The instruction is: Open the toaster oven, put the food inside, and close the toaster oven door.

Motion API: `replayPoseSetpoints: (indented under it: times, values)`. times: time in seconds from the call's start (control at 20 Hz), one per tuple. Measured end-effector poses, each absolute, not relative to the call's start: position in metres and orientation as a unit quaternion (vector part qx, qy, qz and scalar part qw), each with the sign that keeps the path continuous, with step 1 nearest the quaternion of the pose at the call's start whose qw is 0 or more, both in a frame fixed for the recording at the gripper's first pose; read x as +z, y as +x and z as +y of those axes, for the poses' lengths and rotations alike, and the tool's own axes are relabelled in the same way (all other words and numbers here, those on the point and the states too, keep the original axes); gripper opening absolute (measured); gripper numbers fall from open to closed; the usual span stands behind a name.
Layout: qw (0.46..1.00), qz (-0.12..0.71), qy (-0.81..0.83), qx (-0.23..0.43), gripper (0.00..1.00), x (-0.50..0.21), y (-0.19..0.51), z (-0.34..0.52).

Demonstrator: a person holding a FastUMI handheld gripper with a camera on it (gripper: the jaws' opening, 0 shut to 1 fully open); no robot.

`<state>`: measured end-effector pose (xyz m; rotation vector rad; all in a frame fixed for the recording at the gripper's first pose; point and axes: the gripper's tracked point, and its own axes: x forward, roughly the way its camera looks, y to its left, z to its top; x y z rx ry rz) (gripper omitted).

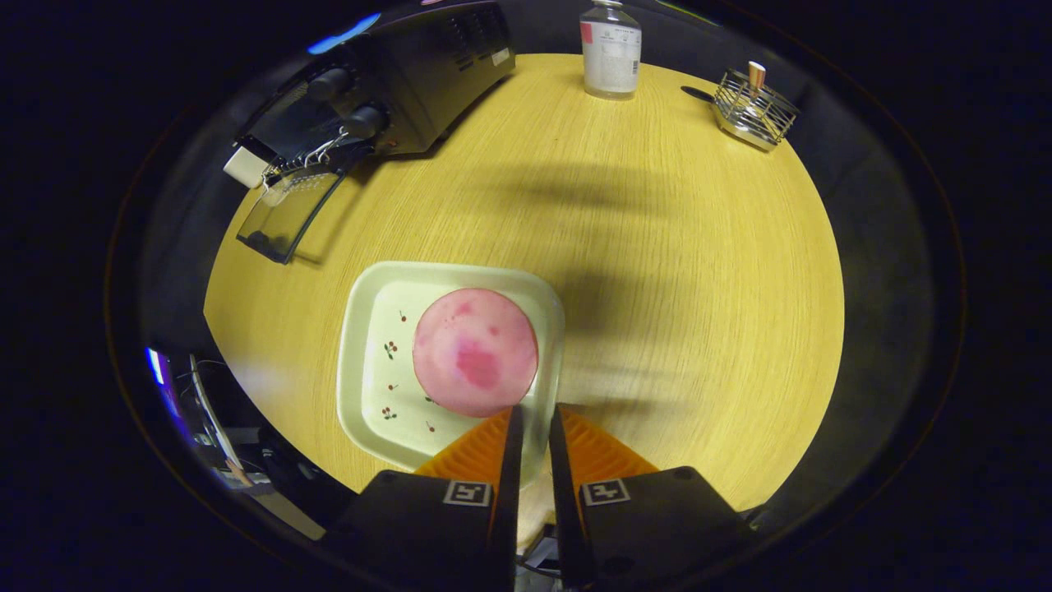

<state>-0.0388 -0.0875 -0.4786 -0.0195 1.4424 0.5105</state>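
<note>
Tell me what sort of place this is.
Probably a staged kitchen tabletop in a test booth. A round wooden table holds a toaster oven with its door open, a plate bearing pink food, and a bottle. The claw, nearly closed, hovers over the plate's rim.

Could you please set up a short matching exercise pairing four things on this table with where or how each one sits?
Things:
1. toaster oven
2. pink food
3. clear bottle
4. wire basket

Descriptions:
A. lying on the white plate, just ahead of the tongs
B. at the far table edge, holding a small cork-topped item
C. door hanging open
D. upright at the far edge, between oven and basket

Pairs: 1-C, 2-A, 3-D, 4-B

The tongs stand nearly closed, holding nothing.
</note>
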Motion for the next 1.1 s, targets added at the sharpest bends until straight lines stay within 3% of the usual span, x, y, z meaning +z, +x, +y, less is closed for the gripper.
replayPoseSetpoints:
  times: [0.1,0.6,1.1]
  values:
    - [0.723,0.645,0.006,0.247,0.10,-0.476,-0.043,-0.084]
    - [0.715,0.646,0.180,0.195,0.05,-0.461,-0.051,-0.081]
    - [0.741,0.589,0.285,0.151,0.05,-0.403,-0.063,-0.042]
